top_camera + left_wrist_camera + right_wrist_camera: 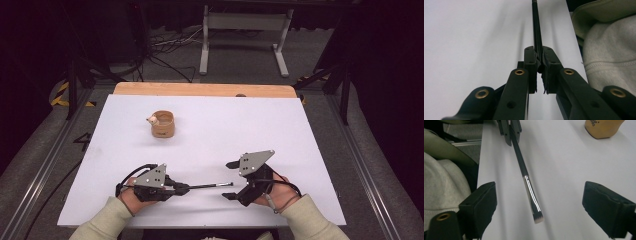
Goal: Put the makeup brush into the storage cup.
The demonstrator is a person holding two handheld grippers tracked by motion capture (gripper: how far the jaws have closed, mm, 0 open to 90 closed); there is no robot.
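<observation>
The person is holding a thin brush point(207, 186) in the left tool point(181, 189), whose two jaws are closed tight on the black handle. The brush is pointing across toward the right tool point(229, 180), low over the white counter point(250, 130); I cannot tell if it is touching the surface. In the right gripper view the silver collar and the short pale bristles point(538, 219) are lying between the two wide-apart jaws of the right tool, which is gripping nothing at this moment.

It seems to me that the step in hand is passing the brush from one tool to the other. To do it well, I think the right tool should close on the black part of the handle or on the metal collar, not on the bristles, because these are soft and would bend or slip. The brush is sitting a bit nearer to one jaw than the other, so the right tool should be centred first. The left tool should keep its grip until the right one is firmly closed, otherwise the brush may drop and roll on the counter.

Far from both hands, a small wooden cup point(163, 124) is standing upright on the counter; maybe it is where the brush is going.
</observation>
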